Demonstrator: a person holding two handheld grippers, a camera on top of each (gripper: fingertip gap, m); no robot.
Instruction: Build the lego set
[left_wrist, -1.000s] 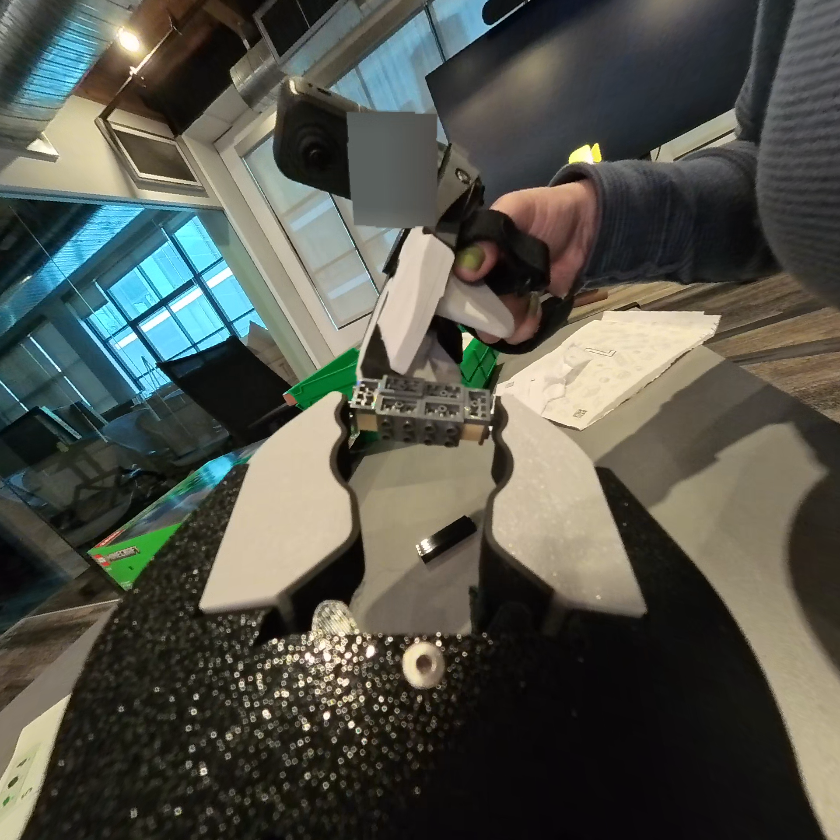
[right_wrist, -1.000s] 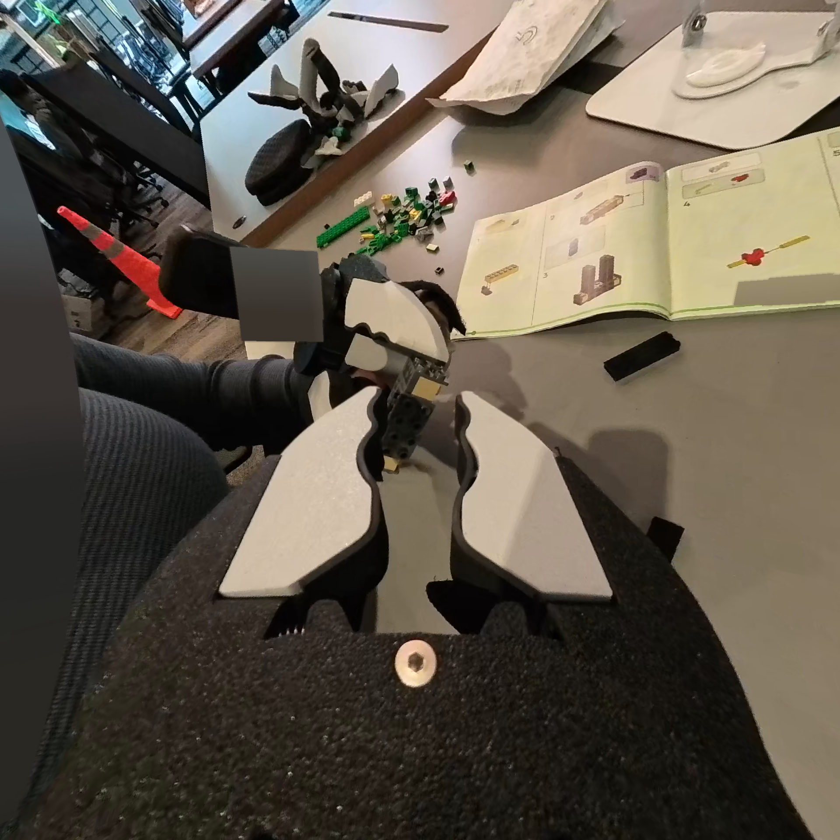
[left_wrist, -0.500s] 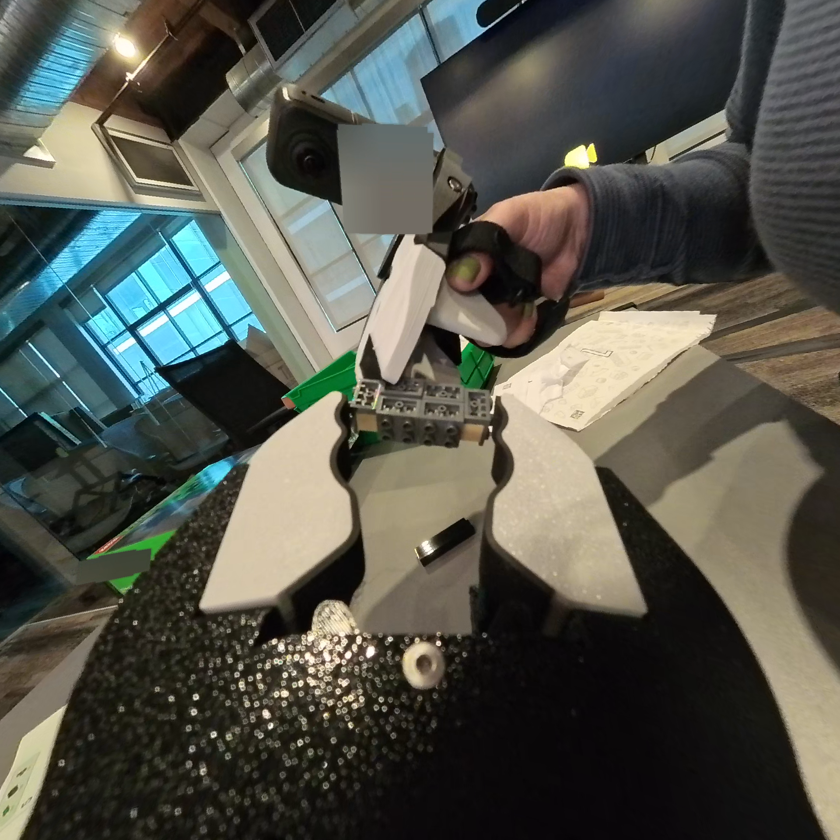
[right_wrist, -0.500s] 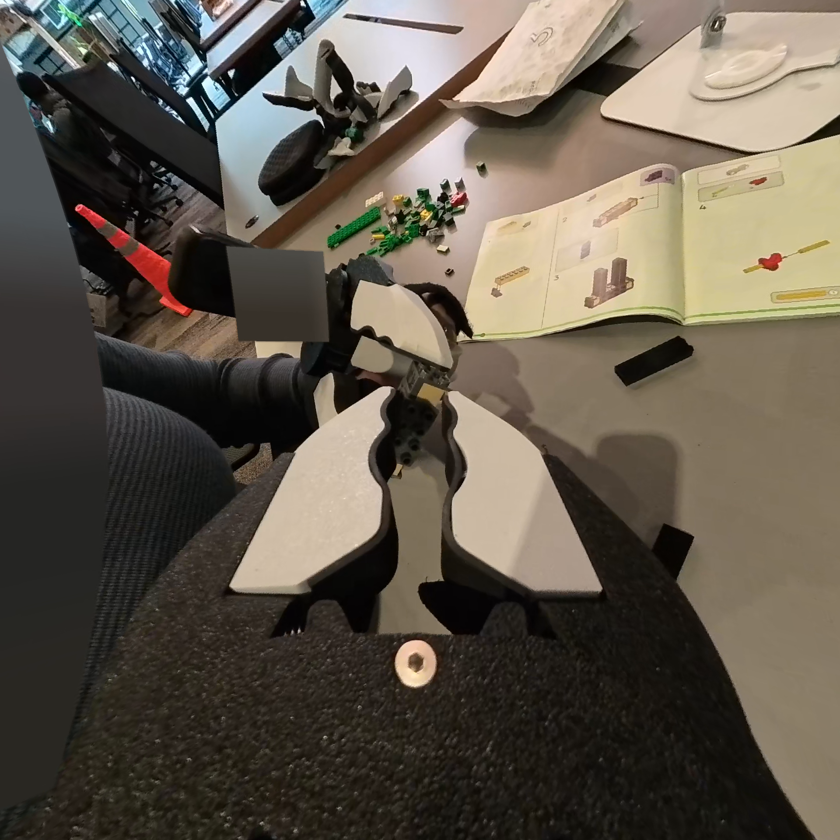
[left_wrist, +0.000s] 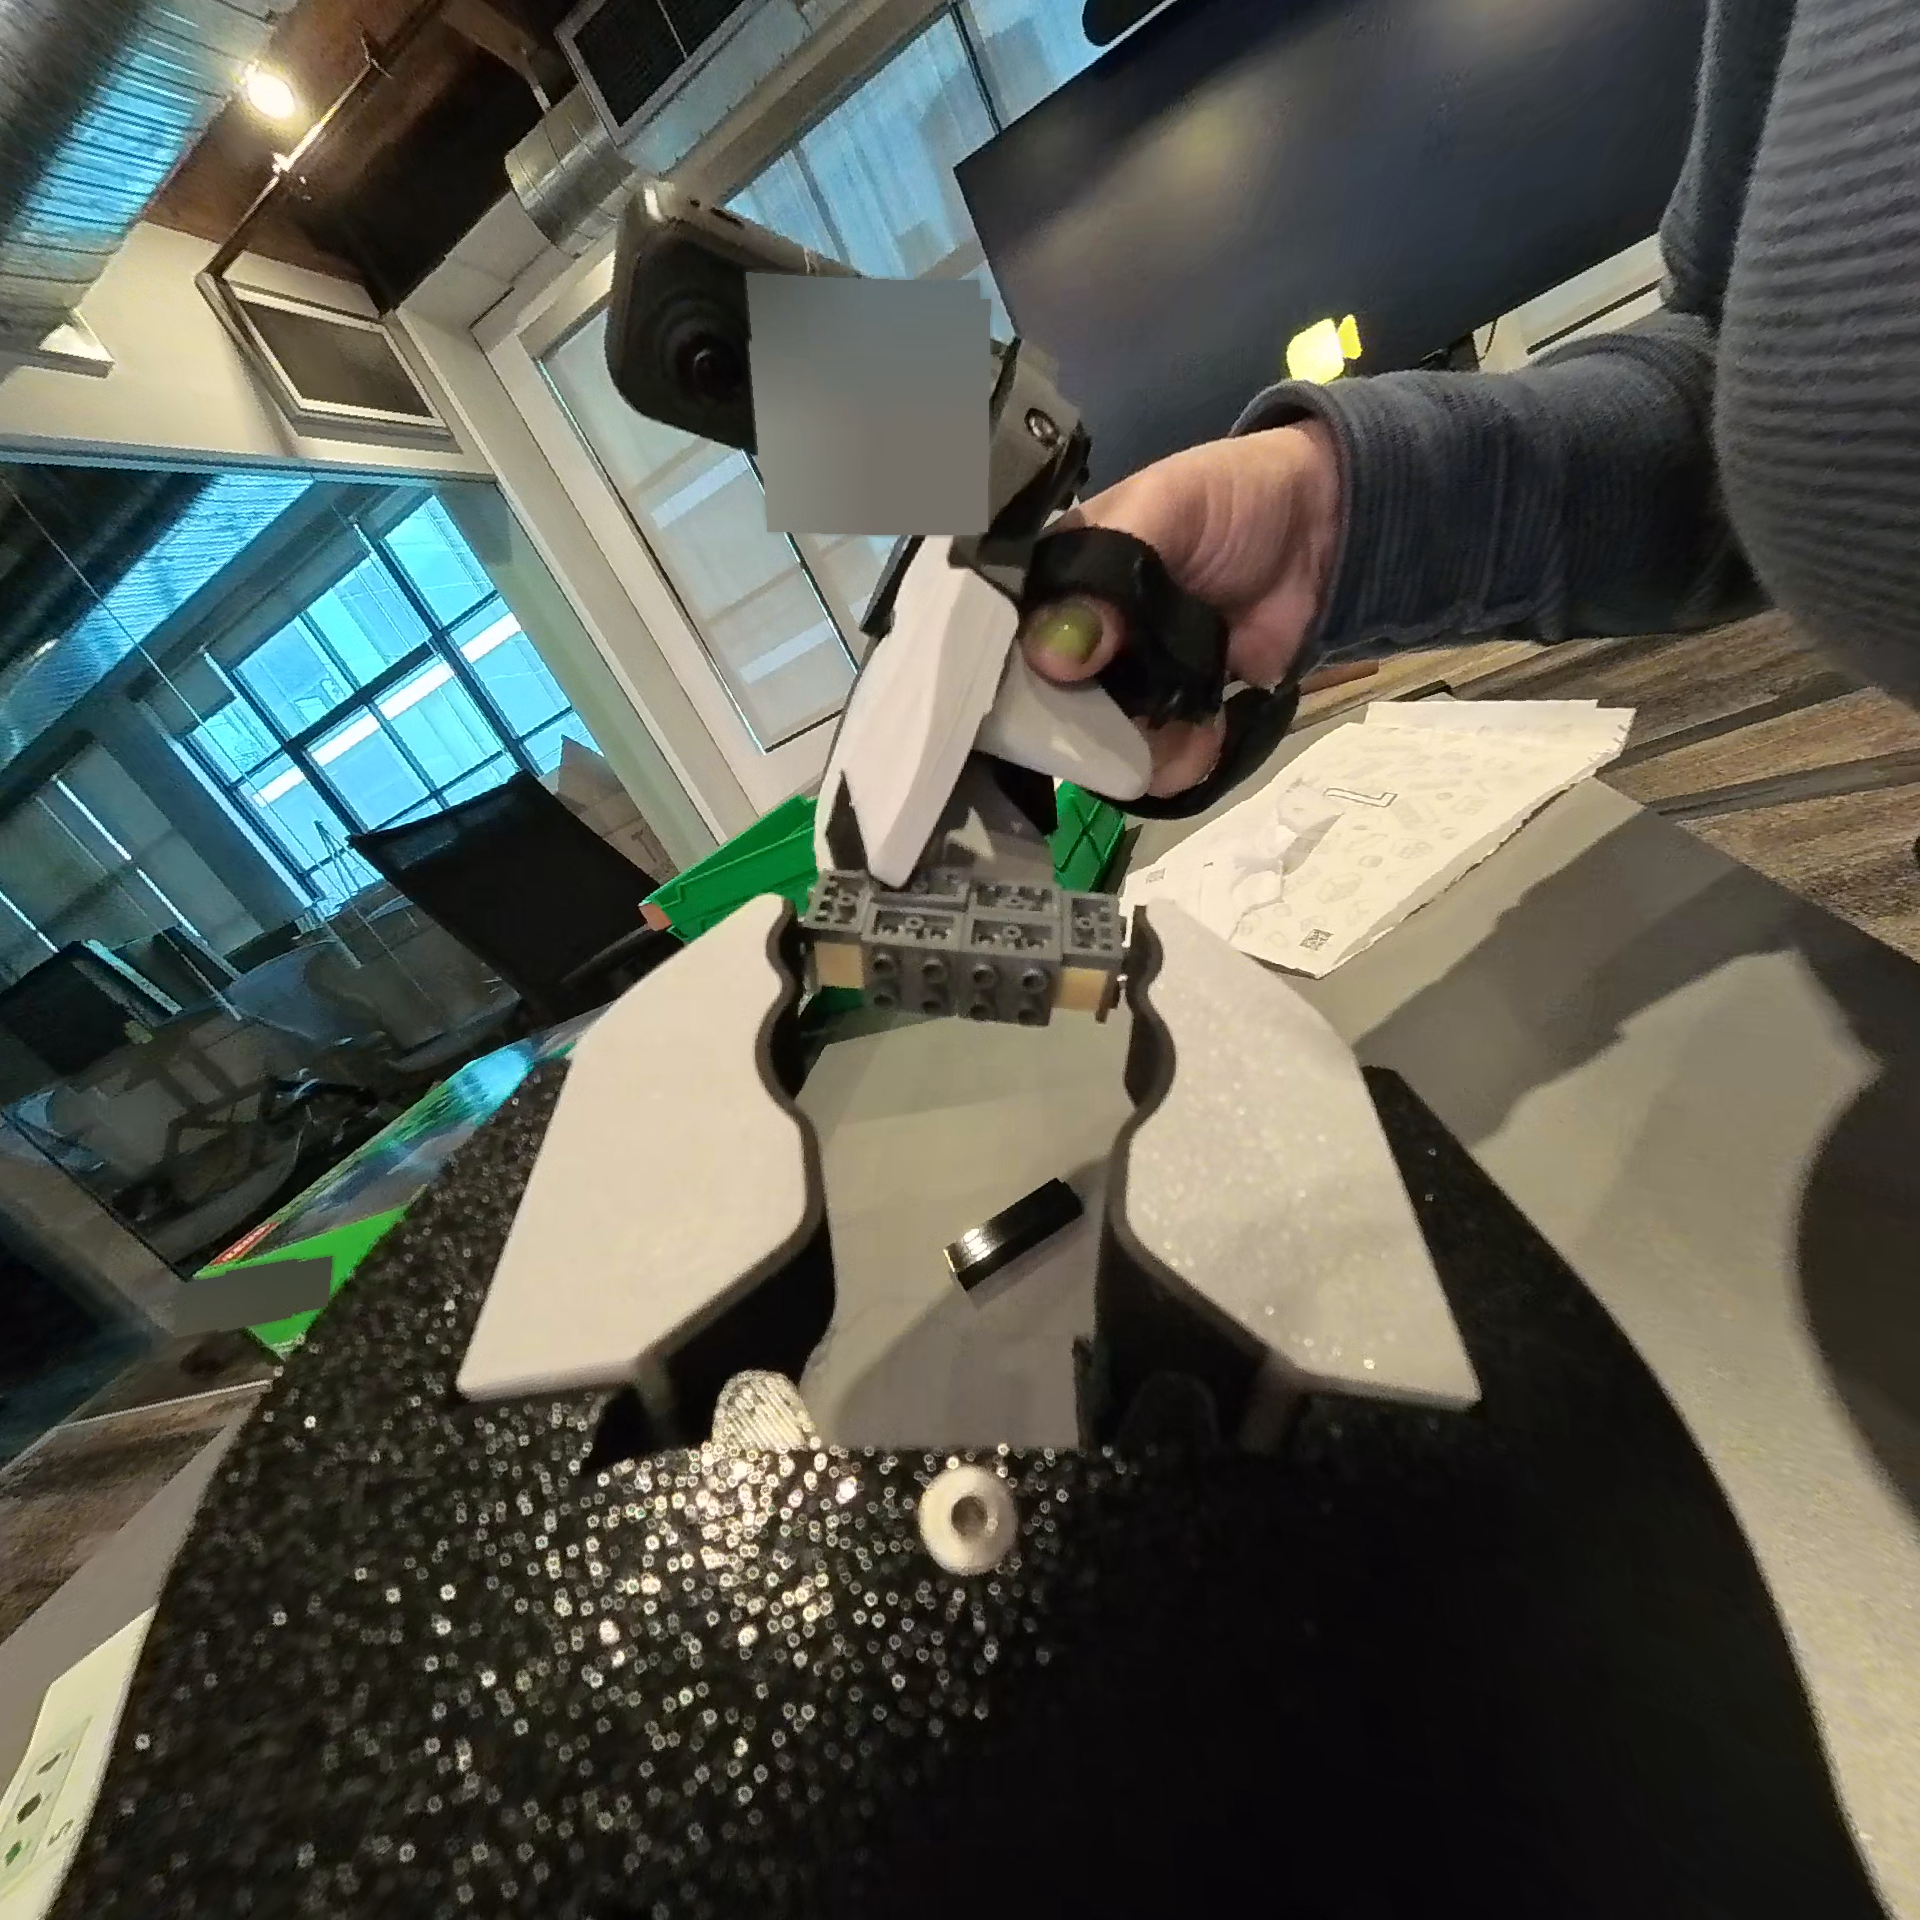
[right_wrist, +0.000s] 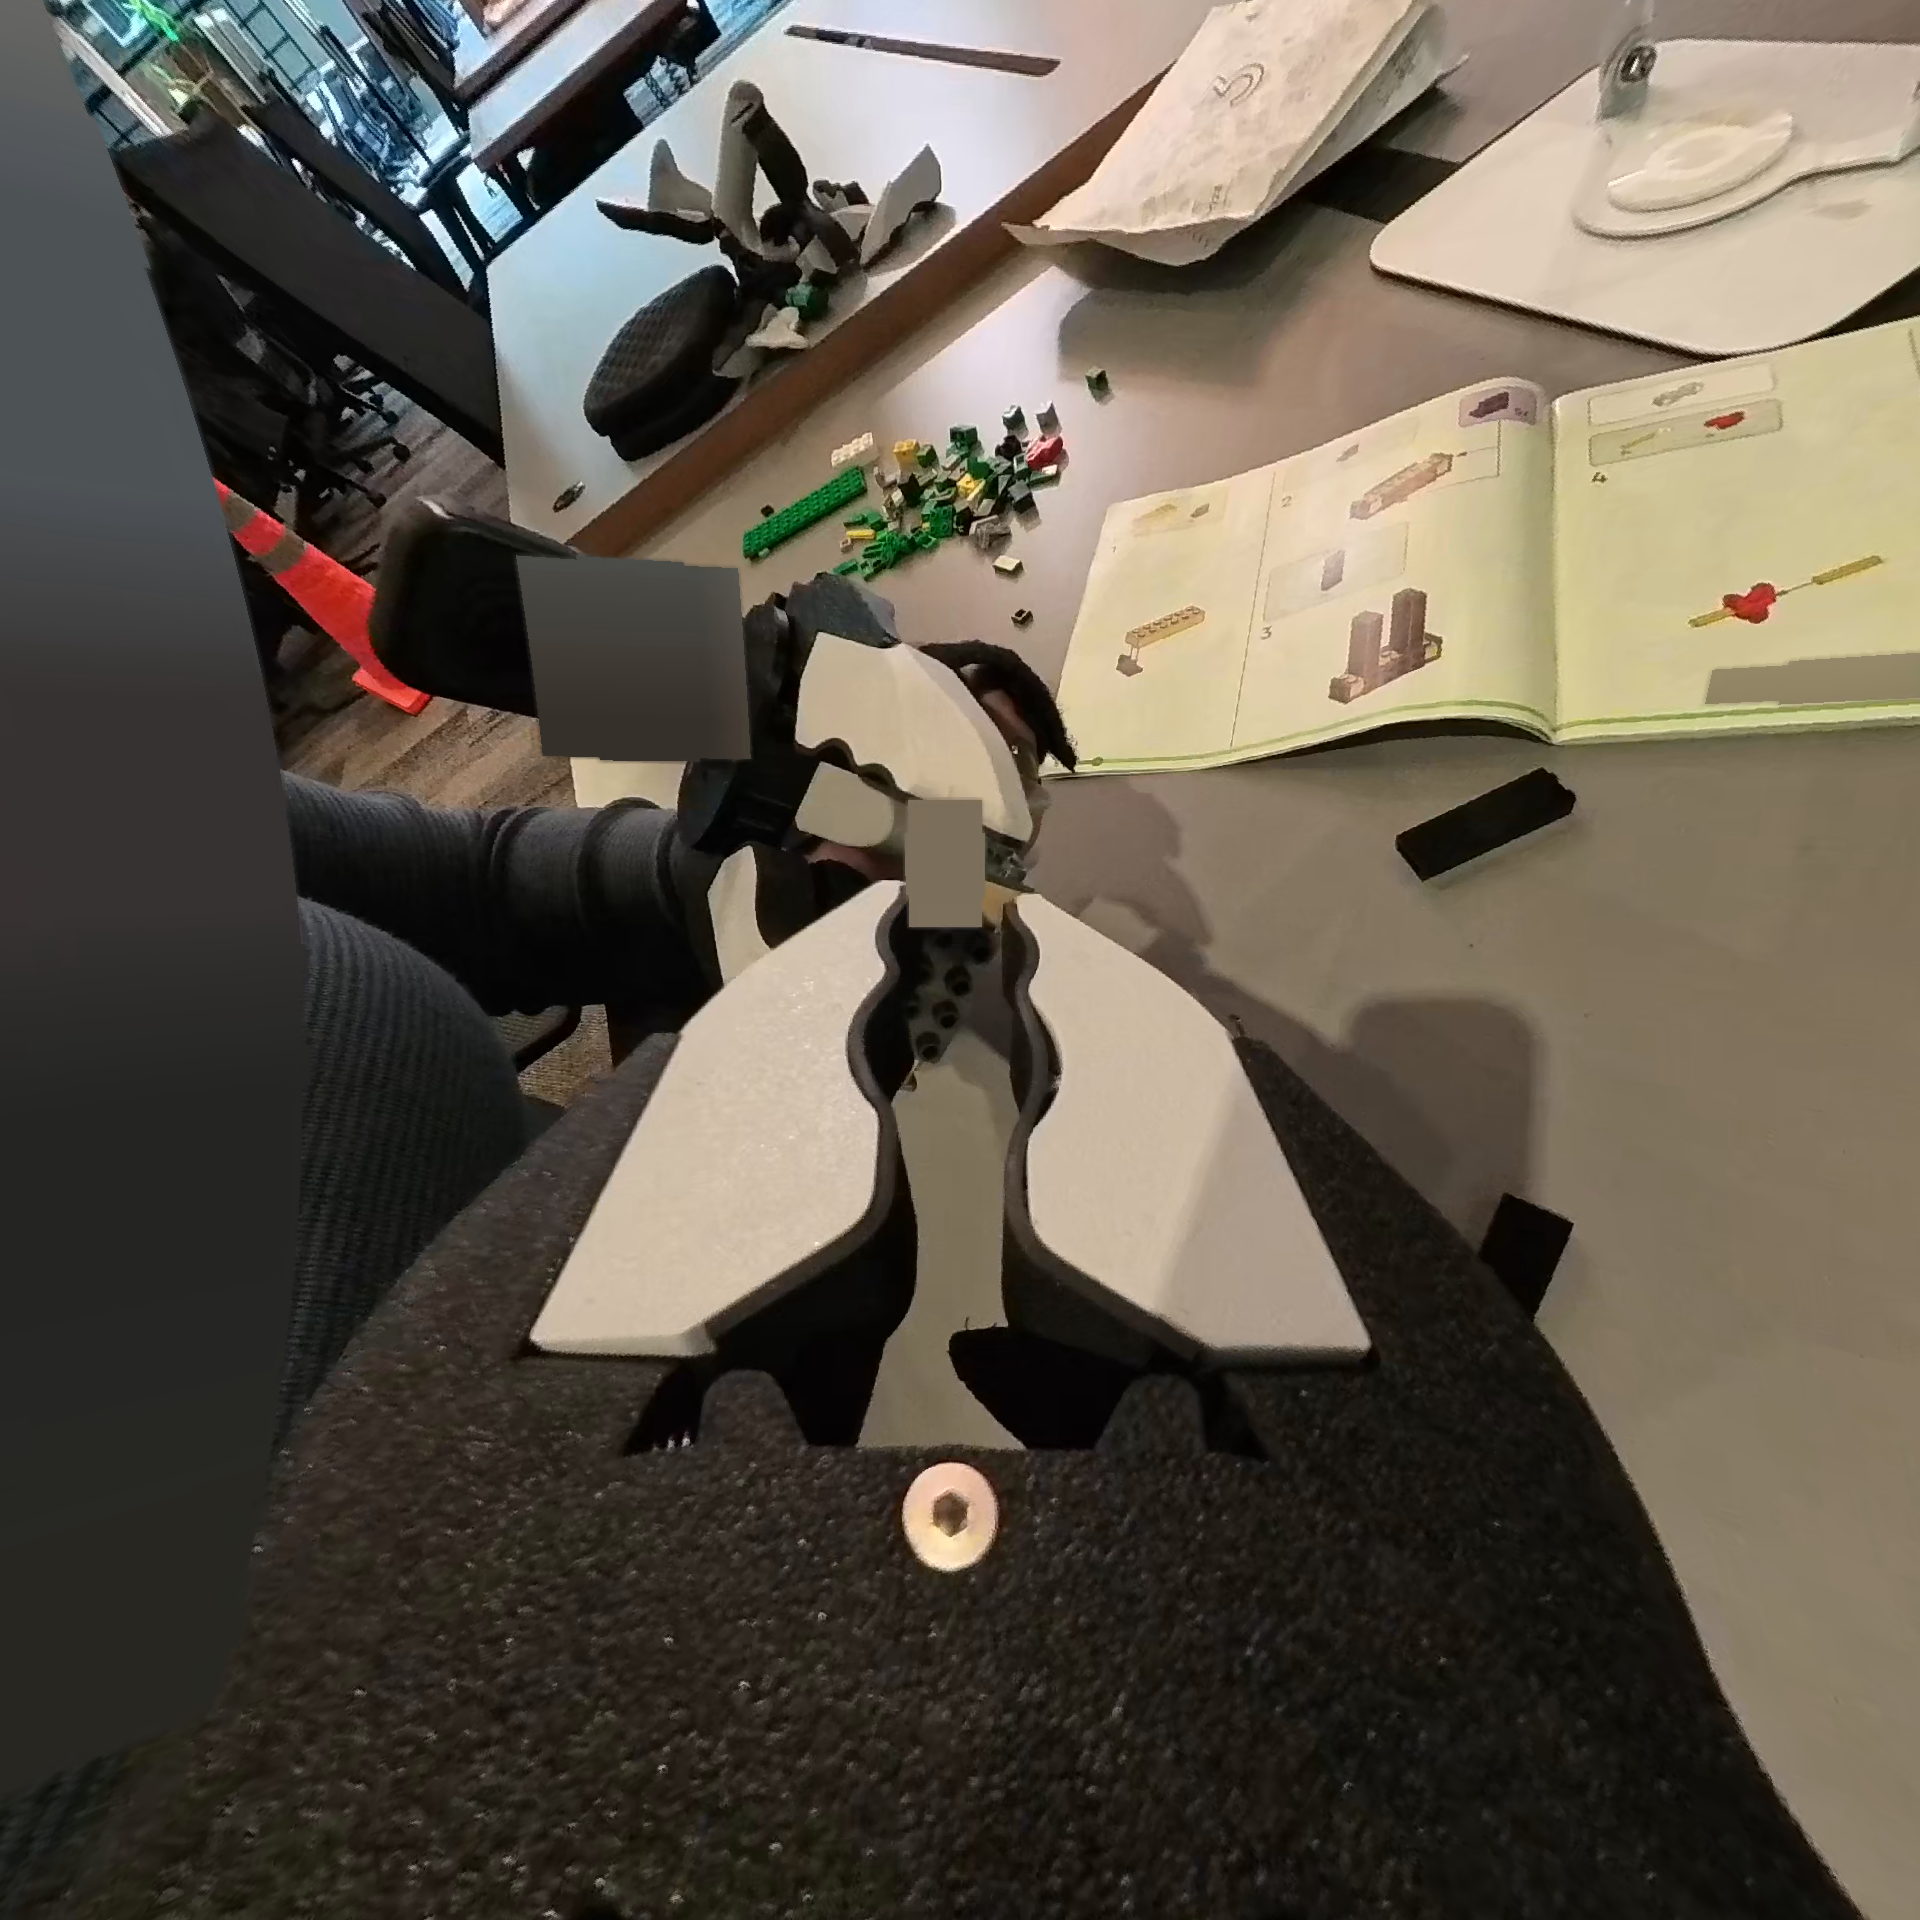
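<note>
My left gripper (left_wrist: 961, 956) is shut on a grey lego assembly (left_wrist: 966, 971), clamped end to end between its fingertips and held above the grey table (left_wrist: 1558, 1039). My right gripper (right_wrist: 956, 904) is shut across the same assembly (right_wrist: 940, 987), gripping its sides. In the left wrist view the right gripper (left_wrist: 935, 862) comes down onto the top of the assembly, held by a hand (left_wrist: 1226, 540). In the right wrist view the left gripper's fingers (right_wrist: 904, 717) reach in from the left. A black brick (left_wrist: 1013, 1236) lies on the table below; it also shows in the right wrist view (right_wrist: 1486, 826).
An open instruction booklet (right_wrist: 1455, 582) lies at the right. A pile of loose bricks (right_wrist: 935, 488) lies behind it, with a green plate (right_wrist: 805, 509). A white base (right_wrist: 1662, 208) and paper bags (right_wrist: 1247, 125) sit farther back. A printed sheet (left_wrist: 1403, 831) and green boxes (left_wrist: 748, 873) lie beyond. Left and right tips are no more than a few centimetres apart. The black brick (left_wrist: 1013, 1236) is about 15 centimeters from both grippers' fingertips.
My right gripper's jaws have narrowed from wide open to closed around the assembly. The left gripper has kept its hold and barely moved.
</note>
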